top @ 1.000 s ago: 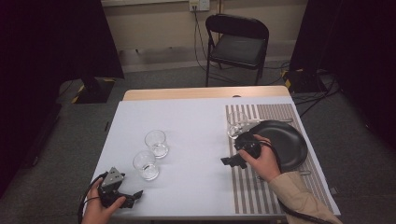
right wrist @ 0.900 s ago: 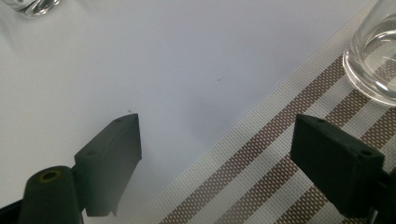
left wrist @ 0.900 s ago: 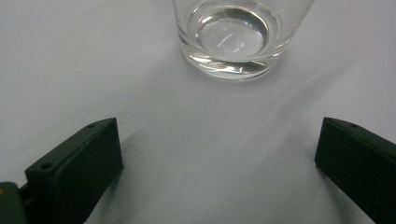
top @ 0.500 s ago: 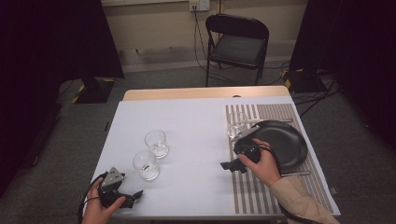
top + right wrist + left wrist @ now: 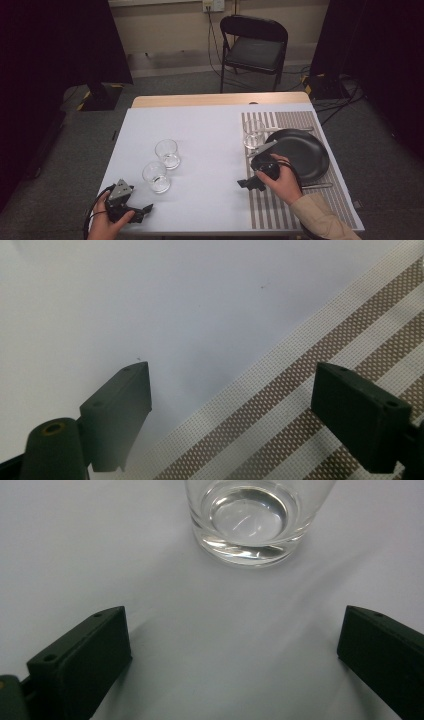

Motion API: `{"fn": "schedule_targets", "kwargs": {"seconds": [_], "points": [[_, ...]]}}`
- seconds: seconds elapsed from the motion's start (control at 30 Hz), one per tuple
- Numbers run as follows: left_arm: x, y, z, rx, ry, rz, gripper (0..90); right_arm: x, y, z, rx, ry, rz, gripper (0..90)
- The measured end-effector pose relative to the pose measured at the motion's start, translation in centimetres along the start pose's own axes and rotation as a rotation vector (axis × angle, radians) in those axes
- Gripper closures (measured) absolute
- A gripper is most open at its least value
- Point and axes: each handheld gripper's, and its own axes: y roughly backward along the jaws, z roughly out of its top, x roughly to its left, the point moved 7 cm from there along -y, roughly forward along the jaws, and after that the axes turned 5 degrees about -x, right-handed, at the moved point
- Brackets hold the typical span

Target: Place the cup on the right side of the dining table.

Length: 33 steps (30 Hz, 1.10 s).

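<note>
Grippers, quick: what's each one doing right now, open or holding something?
Left gripper: open, holding nothing, a glass just ahead.
Right gripper: open, holding nothing, over the striped placemat edge.

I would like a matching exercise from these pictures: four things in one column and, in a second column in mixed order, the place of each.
Things:
1. round black plate
2. clear drinking glass nearest the left tool
3. black folding chair
4. right tool

Places:
A. on the floor behind the table
B. on the white tablecloth, in front of open jaws
C. on the striped placemat
D. over the placemat's left edge

Pairs: 1-C, 2-B, 3-A, 4-D
</note>
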Motion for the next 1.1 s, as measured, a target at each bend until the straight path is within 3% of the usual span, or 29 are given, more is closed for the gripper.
{"fn": "schedule_targets", "kwargs": {"seconds": [0.53,1.1], "points": [[0.0,0.0,0.0,0.000,-0.002,0.001,0.0,0.2,-0.2,-1.6,0.031,0.022,0.005,15.8],[0.0,0.0,0.0,0.001,-0.002,0.002,0.0,0.3,0.0,-2.2,0.024,0.031,0.002,15.7]]}}
